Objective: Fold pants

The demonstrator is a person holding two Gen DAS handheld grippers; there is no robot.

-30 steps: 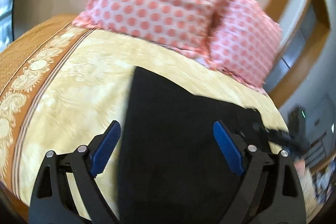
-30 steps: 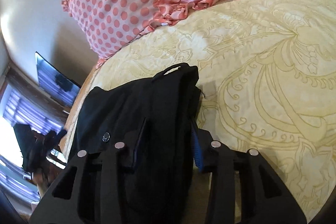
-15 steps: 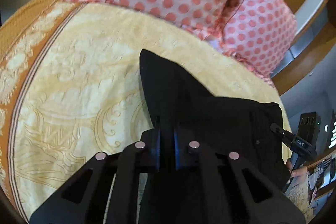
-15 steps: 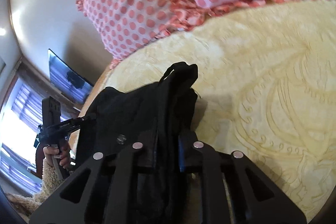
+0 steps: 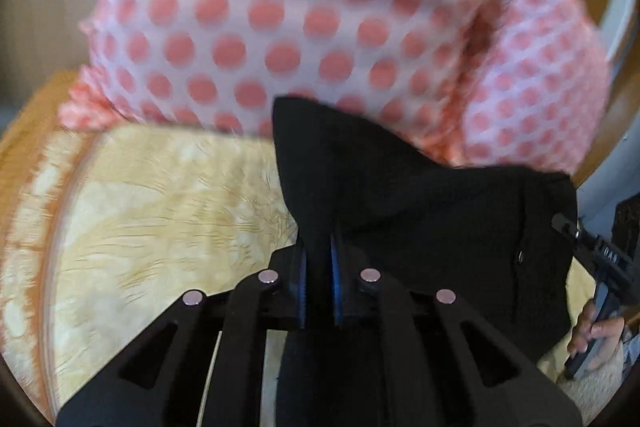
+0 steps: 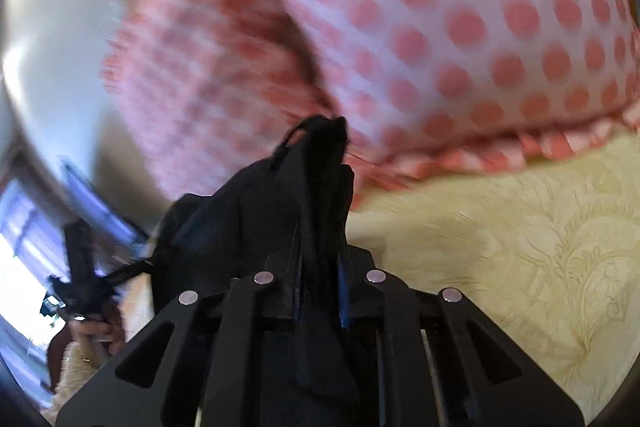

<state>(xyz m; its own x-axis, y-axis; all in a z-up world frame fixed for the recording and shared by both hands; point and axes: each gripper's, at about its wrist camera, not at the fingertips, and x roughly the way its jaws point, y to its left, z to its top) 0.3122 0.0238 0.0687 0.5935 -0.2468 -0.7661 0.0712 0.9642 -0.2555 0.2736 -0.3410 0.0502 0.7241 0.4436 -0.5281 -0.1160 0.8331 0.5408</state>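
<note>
The black pants (image 5: 420,203) are lifted off the yellow patterned bedspread (image 5: 168,211). My left gripper (image 5: 318,267) is shut on one edge of the pants, and the cloth rises in a peak ahead of the blue pads. My right gripper (image 6: 320,279) is shut on the waistband end of the pants (image 6: 280,219), where a belt loop sticks up. In the left wrist view the right gripper (image 5: 600,267) shows at the far right edge, held in a hand.
Two pink polka-dot pillows (image 5: 280,27) stand close ahead at the head of the bed and also fill the right wrist view (image 6: 440,27). An orange bedspread border (image 5: 28,131) runs along the left. A wall and a window (image 6: 24,247) lie to the left.
A second ago the left gripper was open over the flat pants; it has shut on them. Both grippers have lifted the pants and moved toward the pillows; the views are blurred by motion.
</note>
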